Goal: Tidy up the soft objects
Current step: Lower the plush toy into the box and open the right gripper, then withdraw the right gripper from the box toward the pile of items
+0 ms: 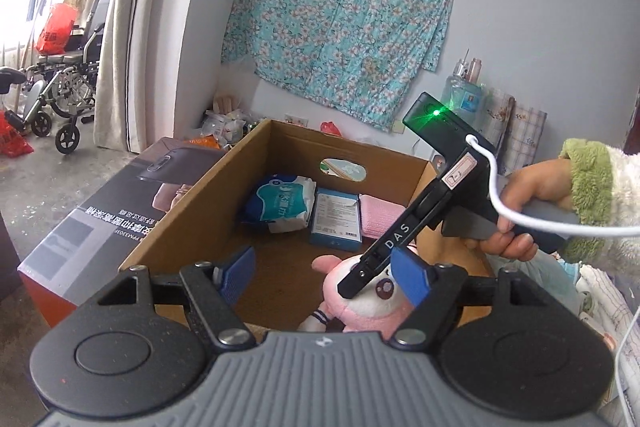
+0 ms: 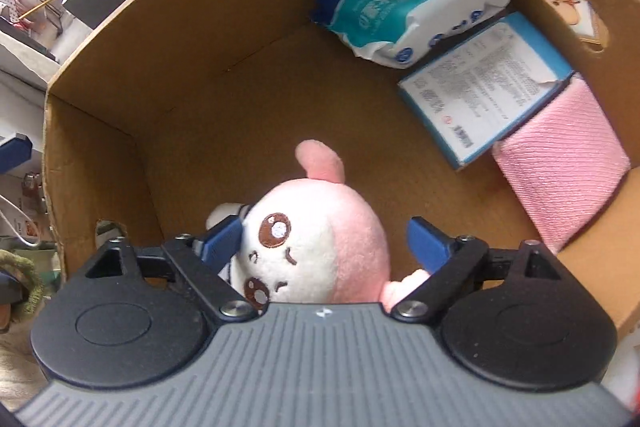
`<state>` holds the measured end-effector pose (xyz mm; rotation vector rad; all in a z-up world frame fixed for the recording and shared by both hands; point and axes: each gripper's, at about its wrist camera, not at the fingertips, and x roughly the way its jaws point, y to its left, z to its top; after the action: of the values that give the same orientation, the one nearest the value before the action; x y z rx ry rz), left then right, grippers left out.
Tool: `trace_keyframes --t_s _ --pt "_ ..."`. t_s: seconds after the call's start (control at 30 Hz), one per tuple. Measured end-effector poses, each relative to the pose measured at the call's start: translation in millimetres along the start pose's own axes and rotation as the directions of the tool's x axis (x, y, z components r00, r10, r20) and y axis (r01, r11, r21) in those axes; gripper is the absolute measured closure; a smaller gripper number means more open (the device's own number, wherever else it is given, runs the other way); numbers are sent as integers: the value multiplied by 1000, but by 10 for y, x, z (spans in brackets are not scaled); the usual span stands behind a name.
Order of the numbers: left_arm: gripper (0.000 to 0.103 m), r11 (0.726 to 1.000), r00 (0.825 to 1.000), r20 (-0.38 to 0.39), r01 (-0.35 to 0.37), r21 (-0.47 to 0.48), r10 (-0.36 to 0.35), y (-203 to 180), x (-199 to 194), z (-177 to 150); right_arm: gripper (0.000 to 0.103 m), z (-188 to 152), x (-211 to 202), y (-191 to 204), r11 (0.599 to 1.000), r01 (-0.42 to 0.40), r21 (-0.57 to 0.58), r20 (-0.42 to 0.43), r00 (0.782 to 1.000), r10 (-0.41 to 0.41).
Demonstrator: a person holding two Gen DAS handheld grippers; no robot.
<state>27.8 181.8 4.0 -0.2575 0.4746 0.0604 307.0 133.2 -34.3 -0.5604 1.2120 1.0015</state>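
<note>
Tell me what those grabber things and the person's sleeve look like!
Each grabber has a ribbed grey body, two round black discs, black arms and flat blue finger pads. The right gripper, seen from the side, is a long black bar printed "DAS", with a glowing green light, a white cable and a white label. The sleeve is fluffy white fleece with a green cuff.

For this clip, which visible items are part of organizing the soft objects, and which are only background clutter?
Part of the job:
- pink plush toy, between the open right gripper fingers
- cardboard box
- tissue pack
- pink cloth
- blue carton
- left gripper, open

Just lying about:
- floral cloth on the wall
- wheelchair
- red bag
- bottles
</note>
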Motion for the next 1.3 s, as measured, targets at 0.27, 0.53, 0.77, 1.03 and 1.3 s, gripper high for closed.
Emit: trace_keyframes --t_s 0.27,0.53,0.77,1.03,1.3 --pt "27 999 1000 0 14 -33 -14 93 -12 -51 32 -36 -100 183 985 145 -89 30 989 -142" --pt "27 999 999 -9 32 -35 -32 74 21 -74 31 5 -239 -187 928 348 -134 80 937 -340" --pt "24 999 999 -21 39 -30 -40 -7 54 -80 19 74 -270 -378 920 385 -79 89 922 -378" --pt "13 999 999 -17 46 -21 -46 -165 32 -81 15 -84 -674 -411 943 334 -5 224 919 -324" --pt "5 993 994 -24 108 41 -108 -564 -13 -79 13 -1012 -1686 -424 971 136 195 489 845 -216"
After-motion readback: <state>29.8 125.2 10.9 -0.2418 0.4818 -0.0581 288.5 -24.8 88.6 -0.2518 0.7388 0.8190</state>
